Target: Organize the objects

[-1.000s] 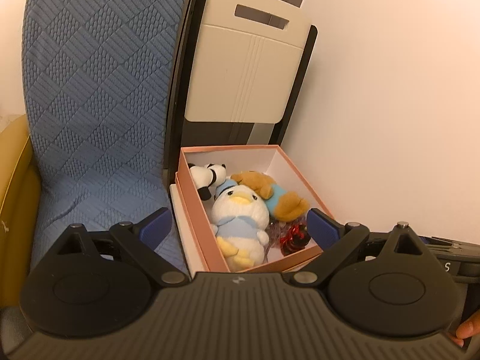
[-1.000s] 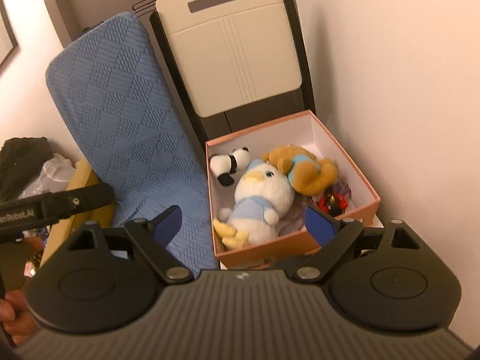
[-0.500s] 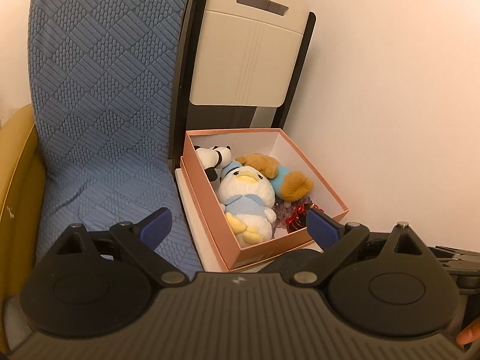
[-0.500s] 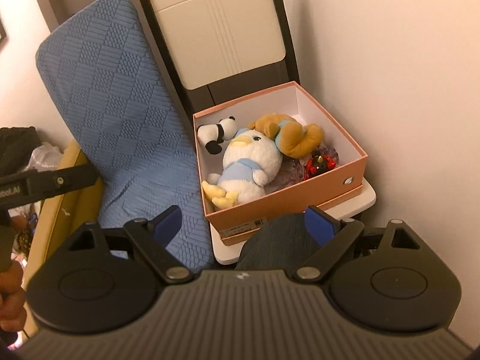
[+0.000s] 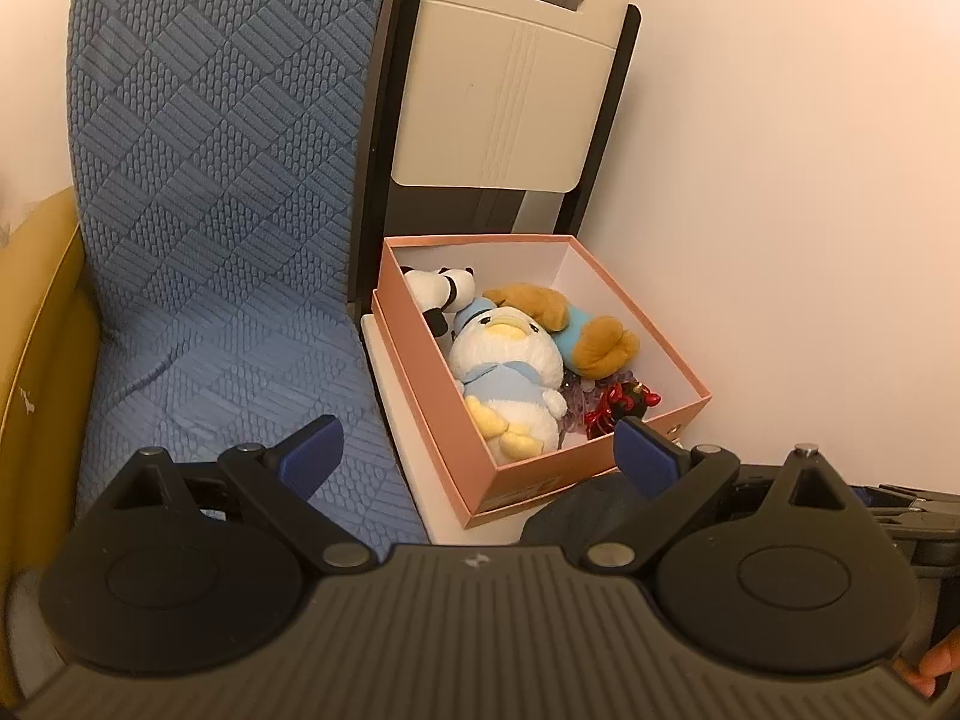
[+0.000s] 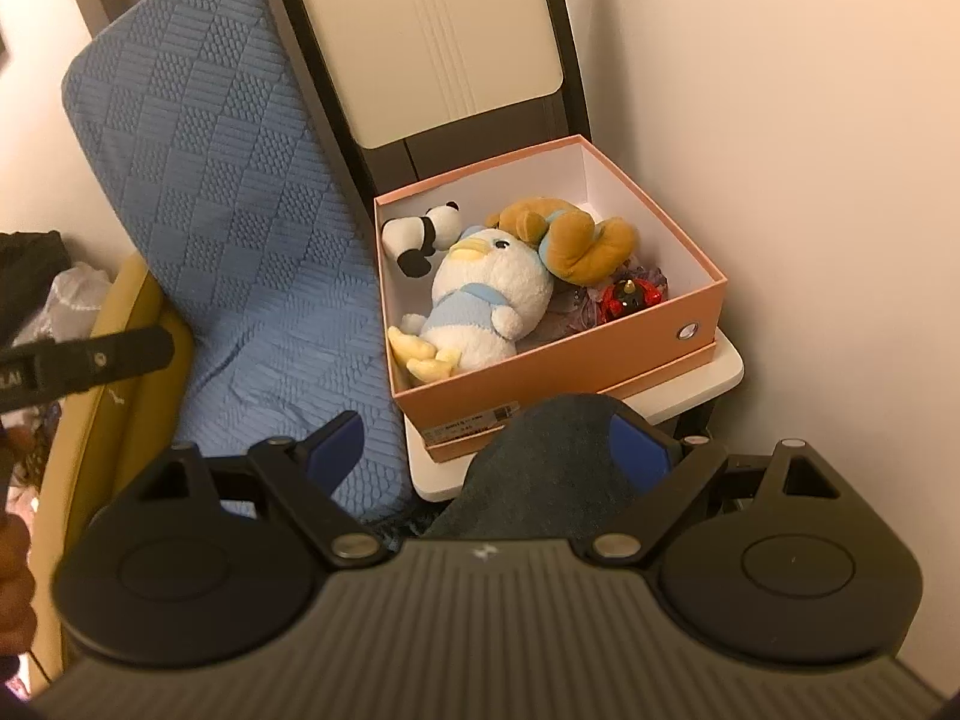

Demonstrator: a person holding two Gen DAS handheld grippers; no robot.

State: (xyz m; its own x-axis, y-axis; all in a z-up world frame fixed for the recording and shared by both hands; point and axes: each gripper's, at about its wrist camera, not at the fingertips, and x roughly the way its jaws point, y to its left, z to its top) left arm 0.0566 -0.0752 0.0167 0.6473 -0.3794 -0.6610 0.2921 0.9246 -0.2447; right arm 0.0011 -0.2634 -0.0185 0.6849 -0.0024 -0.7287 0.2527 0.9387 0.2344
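Note:
A pink cardboard box sits on a white stool seat against the wall. Inside lie a white plush duck in a blue shirt, a small panda plush, a brown and blue plush and a red and black trinket. My left gripper hangs open in front of the box, with nothing between its fingers. My right gripper is open too, above a person's knee in dark trousers.
A blue quilted cushion leans over a yellow chair left of the box. A folded cream and black chair stands behind it. A white wall closes the right side. Bags lie at far left.
Both views have dropped and tilted downward: the box now shows whole, with its front face and the white stool under it. The person's knee has come into view. Both grippers stayed open.

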